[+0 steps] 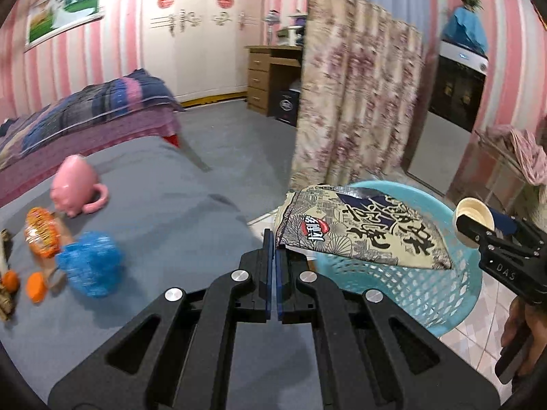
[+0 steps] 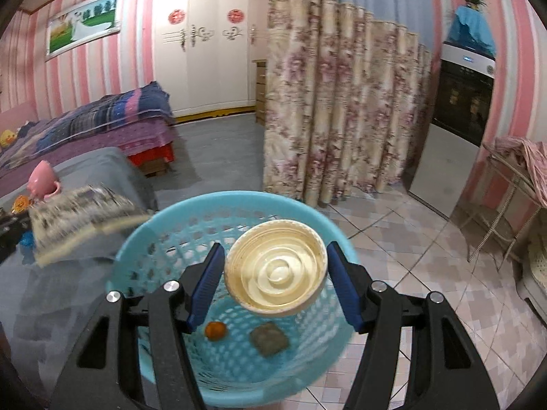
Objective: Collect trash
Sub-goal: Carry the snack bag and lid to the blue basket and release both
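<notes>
While poised over the light-blue plastic lattice basket (image 2: 171,225) for dropping, left gripper (image 1: 275,256) clamped flat on a corner of the printed beige-and-navy snack bag (image 1: 362,229), right gripper (image 2: 273,280) pinching the round cream plastic lid (image 2: 276,270) edgewise above orange scrap (image 2: 215,330).

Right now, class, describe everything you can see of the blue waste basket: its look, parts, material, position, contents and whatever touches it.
The blue waste basket looks like light turquoise plastic, round, with a smooth solid rim above lattice walls and a perforated bottom. It stands upright on the tiled floor, beside the grey-covered surface. Inside lie a small orange piece and a flat grey-brown scrap. The right gripper holds a cream round lid above its opening, and the snack wrapper hangs over its rim. Nothing is seen touching it except the floor and its contents.
</notes>
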`<state>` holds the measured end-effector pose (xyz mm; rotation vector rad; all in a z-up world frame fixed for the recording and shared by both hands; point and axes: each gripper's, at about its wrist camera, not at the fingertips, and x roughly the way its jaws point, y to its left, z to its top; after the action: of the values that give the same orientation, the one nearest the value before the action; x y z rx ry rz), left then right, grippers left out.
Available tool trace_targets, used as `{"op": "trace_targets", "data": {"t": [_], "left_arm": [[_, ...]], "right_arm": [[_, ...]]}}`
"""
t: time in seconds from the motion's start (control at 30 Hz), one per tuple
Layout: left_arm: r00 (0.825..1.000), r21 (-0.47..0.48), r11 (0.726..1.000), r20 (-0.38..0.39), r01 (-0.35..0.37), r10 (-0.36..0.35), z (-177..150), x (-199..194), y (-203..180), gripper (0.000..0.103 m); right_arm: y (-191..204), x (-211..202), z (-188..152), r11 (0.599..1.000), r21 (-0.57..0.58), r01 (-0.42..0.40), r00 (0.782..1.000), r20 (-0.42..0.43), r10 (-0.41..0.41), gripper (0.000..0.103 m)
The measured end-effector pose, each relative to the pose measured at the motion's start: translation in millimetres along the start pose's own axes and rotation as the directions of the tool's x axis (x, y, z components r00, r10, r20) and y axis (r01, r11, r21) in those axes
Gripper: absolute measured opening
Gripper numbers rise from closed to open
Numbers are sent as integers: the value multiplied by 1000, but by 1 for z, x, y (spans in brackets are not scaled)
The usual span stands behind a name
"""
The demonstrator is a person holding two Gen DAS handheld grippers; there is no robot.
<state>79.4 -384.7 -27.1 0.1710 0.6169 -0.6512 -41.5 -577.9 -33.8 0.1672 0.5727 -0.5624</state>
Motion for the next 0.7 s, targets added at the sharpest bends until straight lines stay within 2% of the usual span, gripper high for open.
{"op": "trace_targets", "data": {"t": [0.13, 0.33, 0.47, 0.53, 0.6, 0.67, 0.7], "left_arm": [[1000, 55, 998, -12, 5, -4, -1, 18, -30, 0], [1000, 81, 997, -26, 13, -11, 1, 36, -45, 0], [997, 80, 995, -42, 63, -60, 6, 42, -49, 1], [997, 88, 993, -42, 73, -69, 7, 42, -50, 9], [997, 84, 994, -40, 70, -66, 6, 41, -48, 43], [998, 77, 995, -26, 61, -59, 4, 38, -44, 57], [998, 74, 996, -18, 58, -57, 3, 36, -41, 59]], "right_arm": [[-17, 6, -3, 1000, 18, 12, 1000, -4, -12, 61], [-25, 16, -8, 999, 37, 15, 1000, -15, -14, 61], [-25, 20, -10, 999, 41, 14, 1000, -19, -14, 61], [-24, 21, -11, 999, 38, 16, 1000, -20, -16, 61], [-23, 22, -12, 999, 39, 18, 1000, -22, -17, 61], [-22, 24, -13, 999, 39, 20, 999, -26, -19, 61], [-21, 24, -14, 999, 39, 21, 999, -29, -20, 61]]}}
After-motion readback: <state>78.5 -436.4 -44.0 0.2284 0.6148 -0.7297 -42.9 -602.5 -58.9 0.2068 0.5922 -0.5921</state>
